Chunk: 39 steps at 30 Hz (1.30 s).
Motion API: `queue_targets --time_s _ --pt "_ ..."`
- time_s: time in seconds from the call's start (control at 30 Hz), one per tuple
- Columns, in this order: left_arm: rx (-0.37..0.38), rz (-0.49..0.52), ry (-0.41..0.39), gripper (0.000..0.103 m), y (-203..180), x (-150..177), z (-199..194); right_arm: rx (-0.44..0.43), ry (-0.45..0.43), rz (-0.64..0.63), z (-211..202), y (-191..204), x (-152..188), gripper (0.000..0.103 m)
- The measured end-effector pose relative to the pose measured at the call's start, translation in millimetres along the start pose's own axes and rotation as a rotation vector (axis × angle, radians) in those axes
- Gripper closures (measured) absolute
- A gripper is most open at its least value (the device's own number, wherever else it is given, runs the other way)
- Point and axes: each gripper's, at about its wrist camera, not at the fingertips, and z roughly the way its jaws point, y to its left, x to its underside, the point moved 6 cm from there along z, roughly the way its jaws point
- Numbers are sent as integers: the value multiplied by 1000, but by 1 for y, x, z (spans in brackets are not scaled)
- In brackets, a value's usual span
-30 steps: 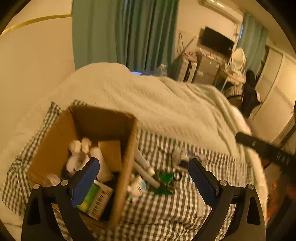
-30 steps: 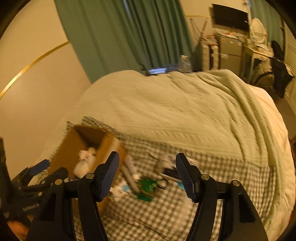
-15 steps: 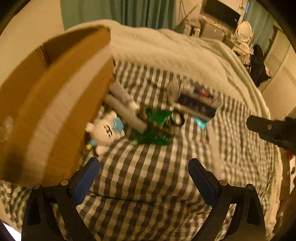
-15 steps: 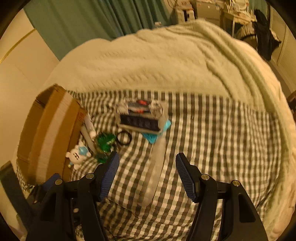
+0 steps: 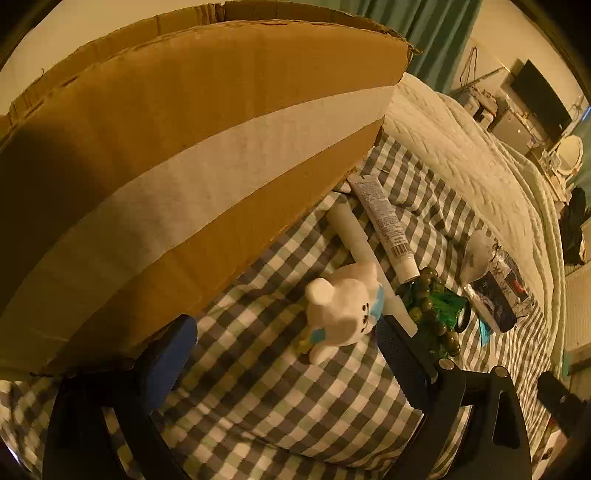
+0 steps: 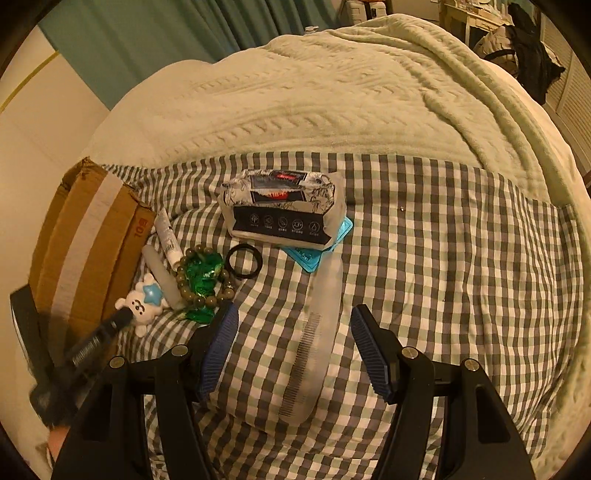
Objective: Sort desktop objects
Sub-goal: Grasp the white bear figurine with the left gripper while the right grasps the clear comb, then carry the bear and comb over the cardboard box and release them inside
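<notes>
Loose objects lie on a checked cloth (image 6: 424,258). A white bear toy (image 5: 343,310) (image 6: 142,301) lies beside the cardboard box (image 5: 166,147) (image 6: 85,243). My left gripper (image 5: 286,343) is open, low over the cloth, with the bear just ahead of its right finger. Two white tubes (image 5: 384,221), a green bead bracelet with green wrap (image 6: 203,277), a black ring (image 6: 243,261), a tissue pack (image 6: 284,210) and a teal packet (image 6: 314,254) lie close by. My right gripper (image 6: 293,339) is open above a translucent comb (image 6: 317,343).
A cream knitted blanket (image 6: 332,96) covers the bed beyond the cloth. Green curtains (image 6: 166,29) hang behind. A desk with a TV (image 5: 539,99) and clutter stands at far right. The box wall fills the left of the left wrist view.
Both grippers dropped toward the cloth. The left one moved down past the box side to the bear; the right one came down over the comb. Both stayed open.
</notes>
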Motion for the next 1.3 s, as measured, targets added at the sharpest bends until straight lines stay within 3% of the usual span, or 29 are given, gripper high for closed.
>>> queue_targets --time_s 0.1,0.17,0.23,0.43,0.5,0.57,0.7,0.77,0.87,0.93,1.3 --pt "33 110 28 4 -19 16 7 20 8 -15 7 0 3 40" --pt "-22 207 15 4 -31 23 13 26 20 -2 15 -2 8 40" --pt "-41 241 5 4 -36 22 18 30 43 12 24 -3 14 40" --pt "32 167 -7 5 -31 4 22 66 75 -39 44 2 20 40" --pt "43 191 2 12 -37 2 28 84 92 -33 53 -1 22 40" --pt "38 220 -2 13 -44 1 33 102 116 -7 65 -7 26 42" --pt "87 202 5 42 -45 0 37 106 124 22 78 -16 32 42" --pt "86 210 6 47 -49 0 39 92 129 1 81 -14 32 52" --pt "97 216 -4 47 -50 2 38 61 122 -26 80 -11 29 72" --pt "95 217 -2 47 -50 2 36 49 119 -25 79 -11 29 76" --pt "133 182 2 47 -46 9 -1 -18 82 -10 39 -21 31 77"
